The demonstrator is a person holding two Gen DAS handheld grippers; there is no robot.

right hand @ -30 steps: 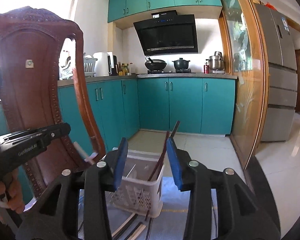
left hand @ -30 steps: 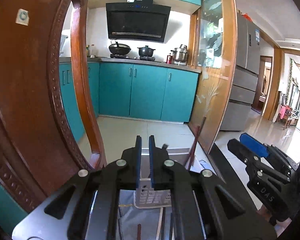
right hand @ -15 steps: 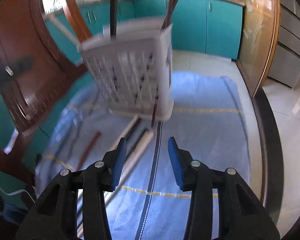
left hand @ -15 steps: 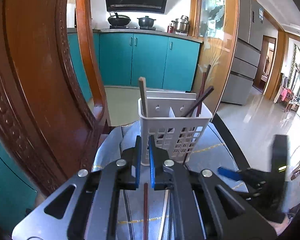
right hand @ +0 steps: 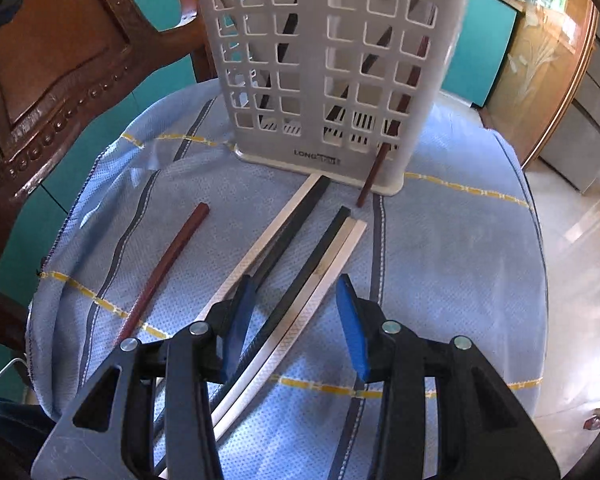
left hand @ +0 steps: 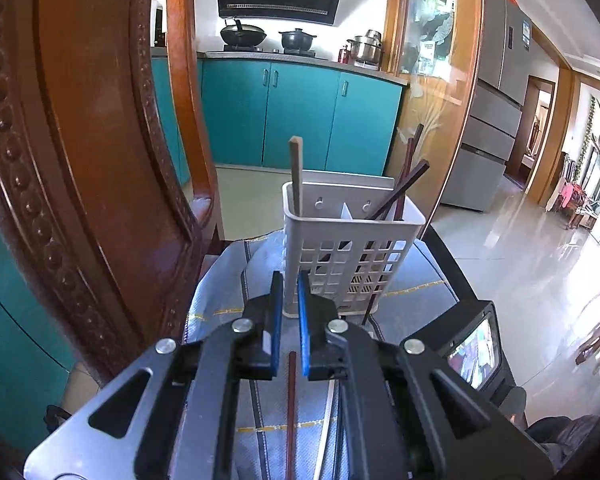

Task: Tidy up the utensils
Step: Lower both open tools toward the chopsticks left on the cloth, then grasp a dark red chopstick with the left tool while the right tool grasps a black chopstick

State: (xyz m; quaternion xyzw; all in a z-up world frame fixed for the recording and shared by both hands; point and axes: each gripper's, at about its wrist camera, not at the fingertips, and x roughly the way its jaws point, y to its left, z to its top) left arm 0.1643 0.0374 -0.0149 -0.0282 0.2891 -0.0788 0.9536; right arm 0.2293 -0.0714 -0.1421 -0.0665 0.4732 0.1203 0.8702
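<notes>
One white slotted utensil basket (right hand: 324, 60) stands at the far side of a desk covered by one blue cloth (right hand: 452, 272). Five chopsticks lie loose on the cloth: one reddish-brown (right hand: 168, 258) to the left, two black (right hand: 290, 228) and two white (right hand: 266, 240) near the middle. One more reddish-brown chopstick (right hand: 374, 172) pokes out through the basket's lower right grid; in the left wrist view, one brown stick (left hand: 296, 176) stands in the left compartment and three dark sticks (left hand: 400, 192) lean in the right. Two sets of tongs show, one per view: left (left hand: 288, 320), right (right hand: 296, 320).
</notes>
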